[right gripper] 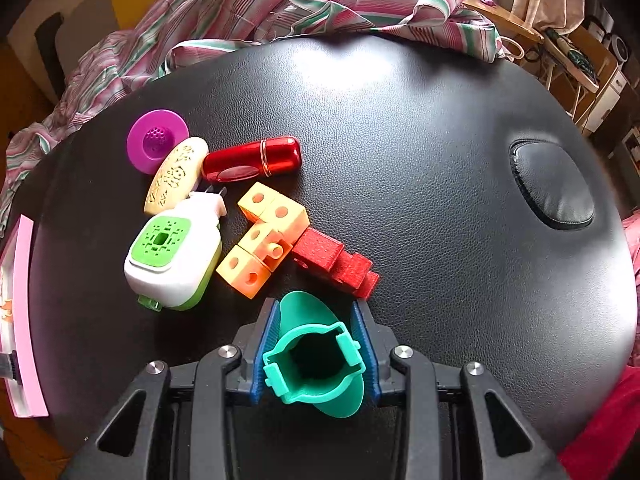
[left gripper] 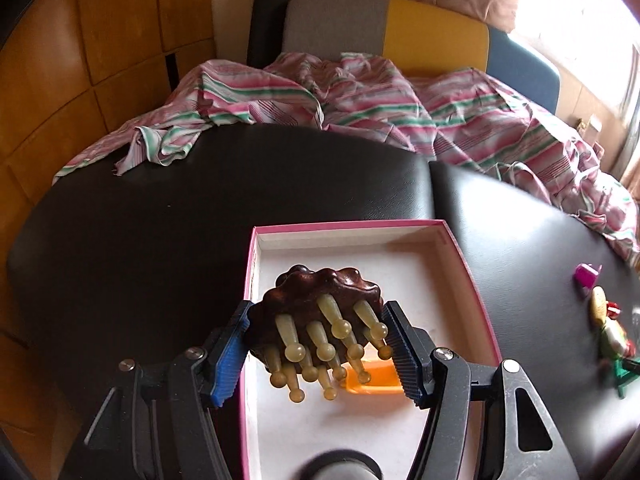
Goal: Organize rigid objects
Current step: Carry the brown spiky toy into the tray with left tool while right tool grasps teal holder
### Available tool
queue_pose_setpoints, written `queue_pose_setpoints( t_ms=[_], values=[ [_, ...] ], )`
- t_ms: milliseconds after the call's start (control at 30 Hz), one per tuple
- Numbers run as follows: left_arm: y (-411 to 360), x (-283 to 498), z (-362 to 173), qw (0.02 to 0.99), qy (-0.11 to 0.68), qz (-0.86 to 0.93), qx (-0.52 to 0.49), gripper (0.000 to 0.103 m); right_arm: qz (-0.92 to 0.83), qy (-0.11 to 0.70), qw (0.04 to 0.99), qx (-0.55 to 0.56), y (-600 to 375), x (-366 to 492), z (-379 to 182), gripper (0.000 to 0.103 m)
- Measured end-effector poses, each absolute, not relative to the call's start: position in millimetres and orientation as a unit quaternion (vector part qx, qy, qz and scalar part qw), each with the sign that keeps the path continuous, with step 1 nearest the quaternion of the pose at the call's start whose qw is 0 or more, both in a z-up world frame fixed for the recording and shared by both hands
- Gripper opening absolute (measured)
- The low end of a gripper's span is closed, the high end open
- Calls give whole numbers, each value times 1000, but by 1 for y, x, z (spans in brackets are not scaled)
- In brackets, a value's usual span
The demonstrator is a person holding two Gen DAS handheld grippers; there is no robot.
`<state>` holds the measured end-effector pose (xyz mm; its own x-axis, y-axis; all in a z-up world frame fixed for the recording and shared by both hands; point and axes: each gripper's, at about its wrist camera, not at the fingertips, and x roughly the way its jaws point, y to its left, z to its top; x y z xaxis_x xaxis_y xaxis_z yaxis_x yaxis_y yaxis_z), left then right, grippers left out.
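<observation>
— What is shown, largest first?

— A black leatherette table [right gripper: 400, 128], a white pink-rimmed box [left gripper: 460, 248], then a brown knobbed massager [left gripper: 320, 300] clamped in the left gripper [left gripper: 316, 344] above the box. A teal plastic funnel [right gripper: 316, 360] is pinched by the right gripper [right gripper: 316, 354].

— What risk is seen?

— The massager's lumpy shell could be let slip, landing on the orange piece [left gripper: 372, 380] beneath. Hard toys [right gripper: 264, 236] are left on the table.

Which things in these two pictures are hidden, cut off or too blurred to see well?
- Orange item in the box, left wrist view: mostly hidden behind the brown massager held by the left gripper.
- Small toys, left wrist view: blurred near the right edge.
- Box, right wrist view: only its pink rim shows, cut by the left edge.
- Green piece in the right gripper: underside hidden.
</observation>
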<state>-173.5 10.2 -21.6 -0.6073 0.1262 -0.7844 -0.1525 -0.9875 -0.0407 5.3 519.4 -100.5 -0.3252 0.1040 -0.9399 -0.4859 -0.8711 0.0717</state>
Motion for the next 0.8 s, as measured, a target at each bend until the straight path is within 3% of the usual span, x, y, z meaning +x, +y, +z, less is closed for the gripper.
queue_pose_setpoints(
  t_ms=[333, 433, 800],
  values=[
    [6, -198, -49, 74, 21, 876, -476, 66, 800, 153, 187, -550, 513, 3, -101, 36],
    [1, -196, -40, 65, 28, 883, -463, 71, 799, 153, 187, -550, 509, 1, -100, 36],
    [11, -122, 17, 70, 11, 920, -386, 71, 801, 142, 187, -550, 506, 0, -98, 36]
  ],
)
